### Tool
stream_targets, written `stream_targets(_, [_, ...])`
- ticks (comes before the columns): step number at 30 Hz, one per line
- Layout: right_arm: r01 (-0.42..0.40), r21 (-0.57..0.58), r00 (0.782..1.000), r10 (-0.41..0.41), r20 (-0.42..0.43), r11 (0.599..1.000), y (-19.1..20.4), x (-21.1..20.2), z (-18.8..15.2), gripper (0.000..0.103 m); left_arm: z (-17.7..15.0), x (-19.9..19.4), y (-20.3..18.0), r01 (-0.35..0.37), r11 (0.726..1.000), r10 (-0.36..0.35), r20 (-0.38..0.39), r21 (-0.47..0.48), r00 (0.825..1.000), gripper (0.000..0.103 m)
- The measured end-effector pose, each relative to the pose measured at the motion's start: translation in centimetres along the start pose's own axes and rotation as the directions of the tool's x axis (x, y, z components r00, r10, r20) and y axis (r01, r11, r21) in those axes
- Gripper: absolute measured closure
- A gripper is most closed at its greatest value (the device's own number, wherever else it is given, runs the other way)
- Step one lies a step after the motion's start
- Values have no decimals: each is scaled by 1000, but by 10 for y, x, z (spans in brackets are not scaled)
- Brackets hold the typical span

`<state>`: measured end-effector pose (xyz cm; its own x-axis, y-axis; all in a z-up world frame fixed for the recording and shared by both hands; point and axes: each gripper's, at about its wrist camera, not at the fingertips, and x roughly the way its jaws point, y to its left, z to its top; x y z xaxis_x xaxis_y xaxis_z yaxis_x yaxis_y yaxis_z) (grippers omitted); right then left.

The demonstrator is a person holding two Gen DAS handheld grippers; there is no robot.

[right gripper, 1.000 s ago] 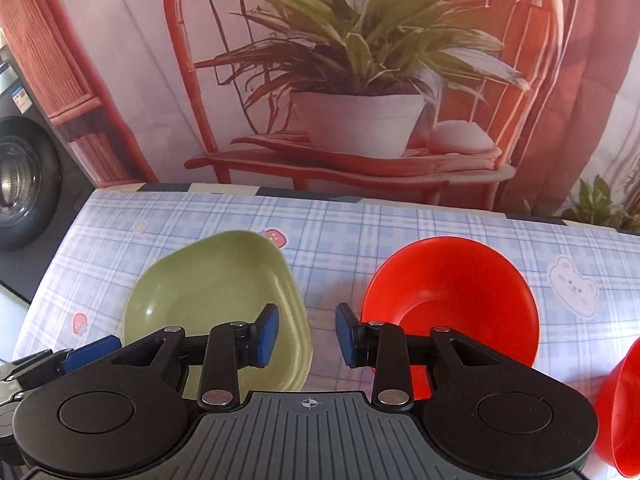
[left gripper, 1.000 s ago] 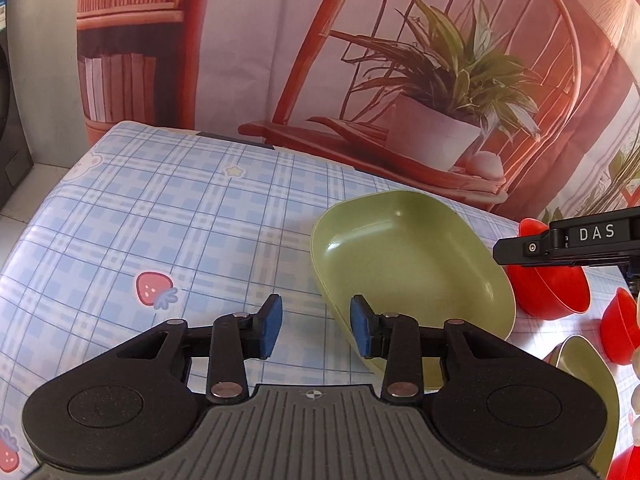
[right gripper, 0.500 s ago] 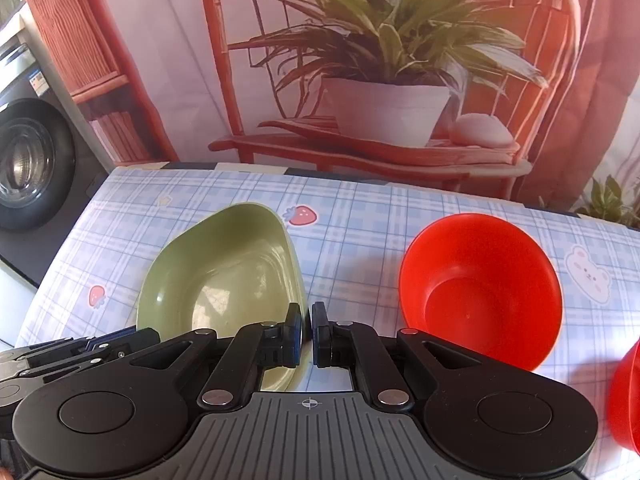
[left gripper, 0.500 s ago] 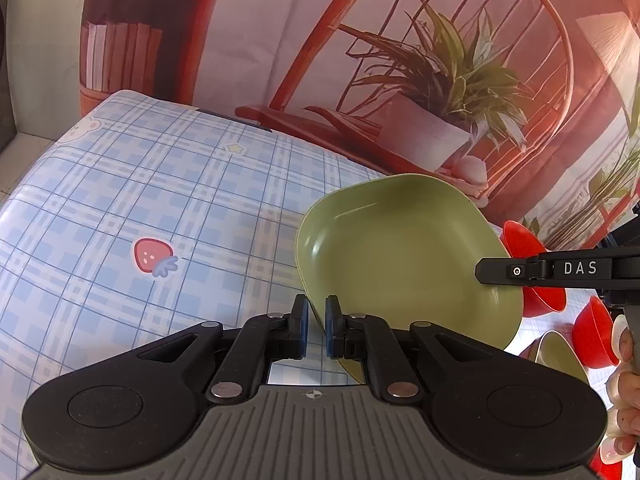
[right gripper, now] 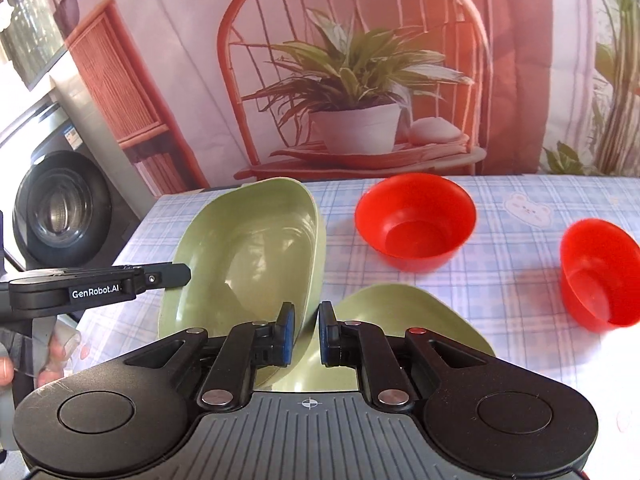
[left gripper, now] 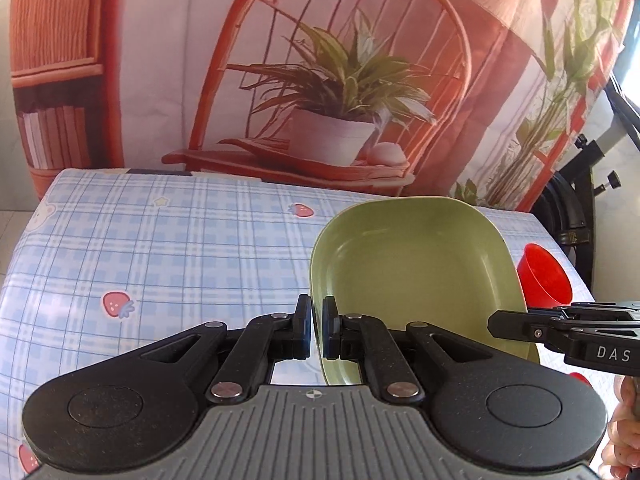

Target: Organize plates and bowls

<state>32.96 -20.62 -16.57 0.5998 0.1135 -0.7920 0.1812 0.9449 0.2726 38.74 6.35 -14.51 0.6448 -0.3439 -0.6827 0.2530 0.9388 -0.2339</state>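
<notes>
The left tongs (left gripper: 317,328) are nearly closed, their pads pinching the near left rim of a green plate (left gripper: 416,264). The plate is lifted and tilted, its hollow facing the camera, with its far edge rising ahead and to the right of the tongs. Left of the tongs lies the bench (left gripper: 160,248), covered in a blue plaid cloth with strawberry prints. Right of the plate, partly hidden behind its rim, a red bowl (left gripper: 542,280) sits on the cloth. Further right, the right tongs come in side-on at the plate's right edge.

In the right wrist view, the left tongs reach in from the left at the plate's left edge, with a hand (right gripper: 52,356) below them. The same plate (right gripper: 248,248) stands tilted just ahead and left of the right tongs (right gripper: 307,330). These tongs are open by a narrow gap, and the plate's near right rim sits between the pads; whether the pads press on it cannot be told. Just ahead and right of the tongs, a second plate (right gripper: 404,320) lies flat on the bench. Further ahead and to the right stands a red bowl (right gripper: 416,220), upright on the cloth, and well to the right another red bowl (right gripper: 600,276) sits near the frame's edge.
</notes>
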Motion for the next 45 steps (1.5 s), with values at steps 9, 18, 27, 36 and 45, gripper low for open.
stream_targets(9, [17, 180, 1000, -12, -29, 984, -51, -41, -62, 87, -4, 20, -81, 68, 977, -52, -84, 201, 995, 97])
stream_targets(18, [44, 258, 999, -39, -26, 965, -73, -41, -77, 86, -9, 50, -111, 49, 963, -18, -119, 263, 993, 97])
stream_targets(27, [60, 253, 998, -52, -39, 966, -76, -35, -74, 86, -11, 64, -117, 23, 960, 12, -125, 278, 992, 97])
stream_targets(36, [63, 206, 998, -55, -41, 977, -72, -32, -71, 83, -13, 68, -114, 10, 958, 29, -132, 286, 991, 96])
stream_targets(45, [99, 165, 995, -102, 7, 981, -74, -40, -66, 82, -16, 69, -112, 5, 960, 32, -127, 280, 991, 96])
